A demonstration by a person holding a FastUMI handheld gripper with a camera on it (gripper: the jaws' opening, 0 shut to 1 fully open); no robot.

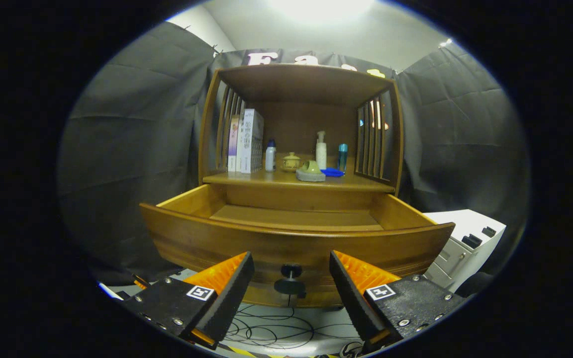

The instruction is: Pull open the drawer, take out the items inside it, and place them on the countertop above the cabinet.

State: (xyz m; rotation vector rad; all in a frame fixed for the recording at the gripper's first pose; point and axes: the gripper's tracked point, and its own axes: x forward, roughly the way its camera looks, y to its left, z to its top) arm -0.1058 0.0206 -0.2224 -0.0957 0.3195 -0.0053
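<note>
Boxes (246, 141), bottles (270, 155), small pot (291, 161) and blue lid (333, 172) on countertop (351, 182). Drawer (296, 246) pulled out, apparently empty. Gripper (291, 271) fingers released, spread either side of knob (291, 279), not touching it.

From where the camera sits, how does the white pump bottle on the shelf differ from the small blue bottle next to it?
The white pump bottle is taller and ends in a pump spout; the blue bottle is shorter with a plain capped top. The pump bottle is opaque white, the blue one a tinted teal. The pump bottle stands nearer the shelf's middle, the blue one beside the slatted side. Both stand upright on the countertop, far beyond the open gripper.
</note>
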